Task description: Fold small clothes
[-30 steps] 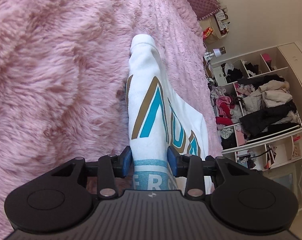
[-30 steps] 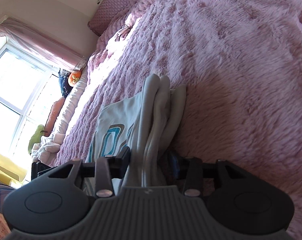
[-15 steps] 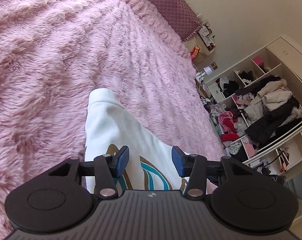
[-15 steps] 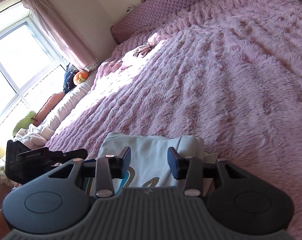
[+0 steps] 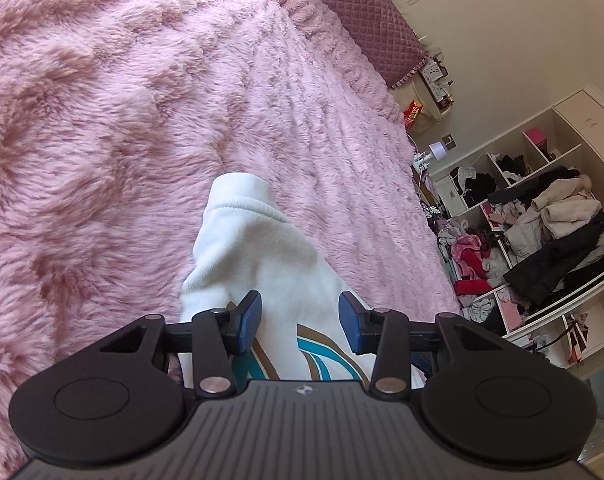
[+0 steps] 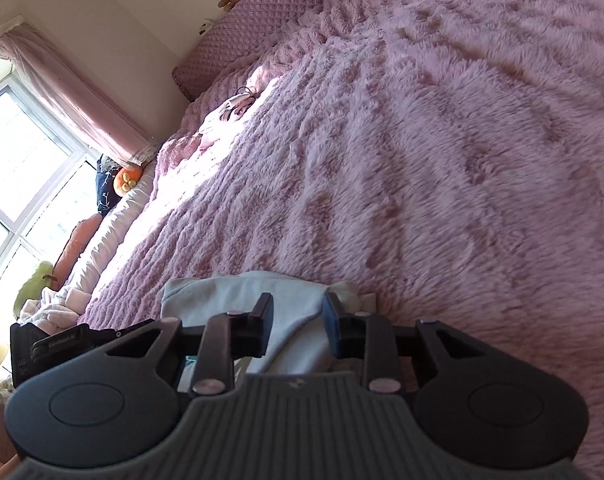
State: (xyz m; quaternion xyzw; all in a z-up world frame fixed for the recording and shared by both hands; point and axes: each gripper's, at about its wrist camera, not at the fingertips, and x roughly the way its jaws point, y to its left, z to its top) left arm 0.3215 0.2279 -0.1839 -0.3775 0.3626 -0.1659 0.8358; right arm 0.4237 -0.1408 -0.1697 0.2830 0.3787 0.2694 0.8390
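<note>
A small white garment (image 5: 261, 256) with teal and brown print lies folded on the fluffy pink bed cover (image 5: 101, 120). My left gripper (image 5: 299, 320) is open and empty, just above the garment's near part. In the right wrist view the same garment (image 6: 229, 292) looks pale blue-grey in shadow. My right gripper (image 6: 295, 320) is open and empty above its near edge. The left gripper's body (image 6: 53, 344) shows at the left of the right wrist view.
A quilted purple headboard (image 5: 362, 12) runs along the bed's far end. Open shelves stuffed with clothes (image 5: 542, 240) stand past the bed's right side. A window with a pink curtain (image 6: 41, 128) and soft toys (image 6: 33, 284) lie at the bed's left side.
Both grippers have let go of the garment and opened. They have pulled back and tilted up, so the garment now lies lower in both views.
</note>
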